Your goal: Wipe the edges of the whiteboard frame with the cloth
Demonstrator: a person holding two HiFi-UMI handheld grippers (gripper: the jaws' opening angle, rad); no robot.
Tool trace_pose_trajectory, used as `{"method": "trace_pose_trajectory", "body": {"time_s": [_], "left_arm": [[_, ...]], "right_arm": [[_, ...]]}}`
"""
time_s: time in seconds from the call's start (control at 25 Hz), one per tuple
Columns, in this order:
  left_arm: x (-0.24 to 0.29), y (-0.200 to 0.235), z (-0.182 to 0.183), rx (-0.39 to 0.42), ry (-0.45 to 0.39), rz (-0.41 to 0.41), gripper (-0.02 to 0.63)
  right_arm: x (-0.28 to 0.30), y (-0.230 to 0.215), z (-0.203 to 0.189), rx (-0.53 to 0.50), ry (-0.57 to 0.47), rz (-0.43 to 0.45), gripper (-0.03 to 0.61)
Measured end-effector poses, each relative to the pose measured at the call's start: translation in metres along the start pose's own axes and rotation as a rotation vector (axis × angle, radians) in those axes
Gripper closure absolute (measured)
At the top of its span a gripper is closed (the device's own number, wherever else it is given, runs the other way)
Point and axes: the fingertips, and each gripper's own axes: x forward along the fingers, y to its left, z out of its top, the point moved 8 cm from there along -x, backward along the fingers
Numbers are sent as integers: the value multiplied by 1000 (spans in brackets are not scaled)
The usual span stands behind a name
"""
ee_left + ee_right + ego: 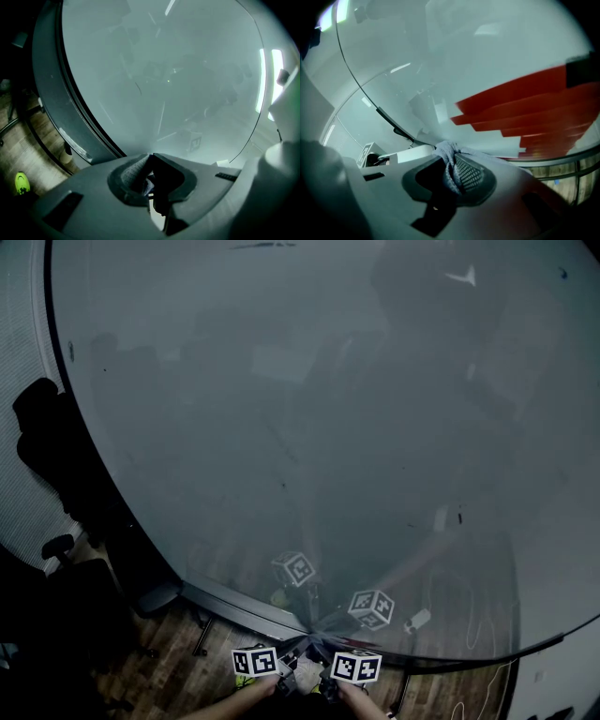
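Left gripper view: shows the left hand-held gripper (149, 169) clenched, jaws all but together, pinching a fold of the cloth (148, 183) between the pads. Right gripper view: shows the same for the right hand-held gripper (451, 172), clamped on a grey bunch of that one cloth, with a tuft pushed up past the jaw tips. Reaches close to the board's lower edge; cannot tell whether touching. From the head view: side by side at the very bottom, marker cubes (255, 661) facing up, the cloth bunched between them just below the bottom rail.

Around them, largest first:
- Taking up nearly the whole head view: the whiteboard (309, 409), glossy and dim, mirroring both cubes as faint copies (295, 568).
- Running down the left side and along the bottom: the dark frame (239, 608).
- Below that: wooden floor (173, 638).
- At the left, close to the frame and well apart from both grippers: a black chair (56, 456).
- Across the board in the right gripper view: red stepped bands (525, 108).
- On the floor in the left gripper view: a yellow-green thing (21, 183), too small to name.

Counted: one whiteboard, one frame, one cloth, two hand-held grippers, two marker cubes, two mirrored copies.
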Motion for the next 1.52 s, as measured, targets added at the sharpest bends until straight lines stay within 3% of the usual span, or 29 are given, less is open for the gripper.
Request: {"method": "trace_pose_trajectory", "body": {"time_s": [0.56,1.36,1.52], "left_arm": [[-20,19,14,-18,-7,33,578],[-47,33,28,-77,-111,52,578],[-45,31,30,-18,-94,66,578]], "right_arm": [[26,19,-2,17,49,-56,509],[54,43,1,26,84,-21,509],[55,40,1,36,84,3,509]]}}
